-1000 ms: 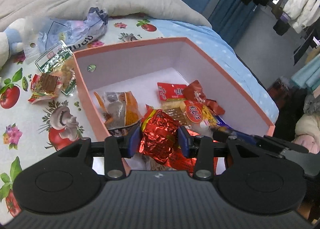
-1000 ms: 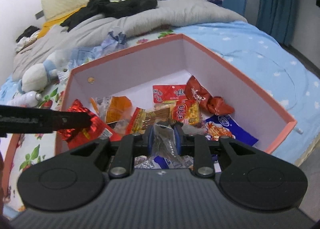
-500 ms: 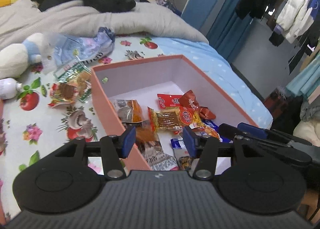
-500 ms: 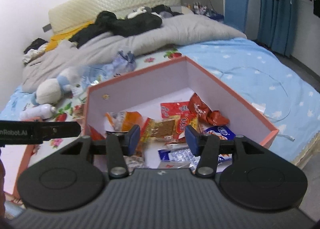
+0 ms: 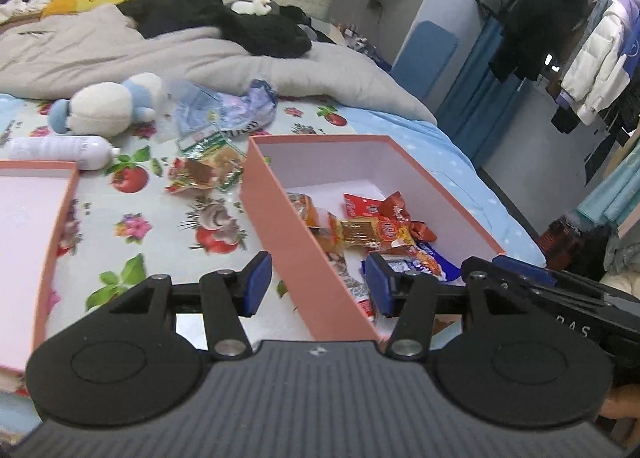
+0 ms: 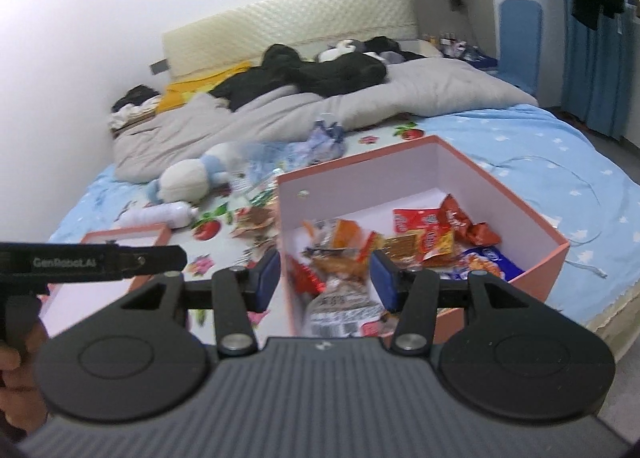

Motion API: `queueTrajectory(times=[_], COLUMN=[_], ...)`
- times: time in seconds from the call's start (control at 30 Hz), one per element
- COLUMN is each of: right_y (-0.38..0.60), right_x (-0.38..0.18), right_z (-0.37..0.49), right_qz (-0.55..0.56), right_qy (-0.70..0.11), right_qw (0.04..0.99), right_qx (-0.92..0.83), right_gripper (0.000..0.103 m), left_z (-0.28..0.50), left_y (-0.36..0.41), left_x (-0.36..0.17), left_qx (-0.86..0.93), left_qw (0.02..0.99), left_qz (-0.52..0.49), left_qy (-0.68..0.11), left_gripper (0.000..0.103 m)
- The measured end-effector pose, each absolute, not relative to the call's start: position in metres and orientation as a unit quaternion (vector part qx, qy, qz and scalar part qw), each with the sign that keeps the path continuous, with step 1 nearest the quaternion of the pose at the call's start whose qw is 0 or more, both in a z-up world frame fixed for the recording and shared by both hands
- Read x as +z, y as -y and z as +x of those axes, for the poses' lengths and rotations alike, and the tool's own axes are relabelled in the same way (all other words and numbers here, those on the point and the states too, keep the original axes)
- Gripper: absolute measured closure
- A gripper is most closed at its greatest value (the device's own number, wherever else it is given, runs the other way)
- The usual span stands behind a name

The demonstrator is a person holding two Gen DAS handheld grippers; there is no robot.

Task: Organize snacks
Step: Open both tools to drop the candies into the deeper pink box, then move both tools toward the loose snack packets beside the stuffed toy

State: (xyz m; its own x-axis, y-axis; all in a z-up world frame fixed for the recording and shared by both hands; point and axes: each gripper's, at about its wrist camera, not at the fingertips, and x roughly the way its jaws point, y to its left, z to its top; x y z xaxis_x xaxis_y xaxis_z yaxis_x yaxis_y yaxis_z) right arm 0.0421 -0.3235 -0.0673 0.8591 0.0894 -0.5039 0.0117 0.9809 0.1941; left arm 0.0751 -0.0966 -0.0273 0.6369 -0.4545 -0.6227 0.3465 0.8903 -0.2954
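I see both my left gripper point(image 5: 318, 285) and right gripper point(image 6: 325, 278) spread, empty, above the snack box point(image 5: 280, 217)

The box point(image 5: 280, 225) stands open-topped, its far half bare. Snacks point(image 5: 376, 230) crowd its near half. Bare bed point(image 5: 160, 258) lies between box and lid point(image 5: 52, 225). 2 packets point(image 5: 204, 173), bottle point(image 5: 60, 147) and plush point(image 5: 108, 103) clutter beyond.

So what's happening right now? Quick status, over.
Left gripper and right gripper: both open, empty. Pink box holds most snacks. Two packets remain on the bedspread. Path unobstructed.
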Motion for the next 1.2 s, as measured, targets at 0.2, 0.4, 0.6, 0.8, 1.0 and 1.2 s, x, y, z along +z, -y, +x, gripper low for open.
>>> queueTrajectory(times=[0.2,0.4,0.6,0.8,1.0,1.2], right_y=[0.305,0.284,0.274,0.269,0.267,0.264], right_x=[-0.074,-0.085,-0.088,-0.087,-0.092,-0.095], right_z=[0.024,0.011,0.005,0.011,0.038,0.083], right_qz=[0.093,0.079,0.056,0.048,0.037,0.026], right_qy=[-0.265,-0.275,-0.279,-0.286,-0.293,-0.297], right_qw=[0.958,0.954,0.953,0.951,0.949,0.947], right_qx=[0.054,0.091,0.105,0.112,0.110,0.121], right_gripper=[0.051,0.051,0.051,0.051,0.051,0.051], left_z=[0.041,0.017,0.008,0.019,0.046,0.089], left_y=[0.075,0.059,0.052,0.046,0.036,0.028], left_x=[-0.026,-0.033,-0.045,-0.057,-0.066,-0.079], left_qx=[-0.194,-0.172,-0.163,-0.166,-0.154,-0.146], left_qw=[0.910,0.912,0.909,0.903,0.901,0.902], left_qz=[-0.075,-0.076,-0.090,-0.088,-0.092,-0.081], left_qy=[-0.359,-0.364,-0.373,-0.385,-0.394,-0.398], left_gripper=[0.045,0.045,0.045,0.045,0.041,0.038])
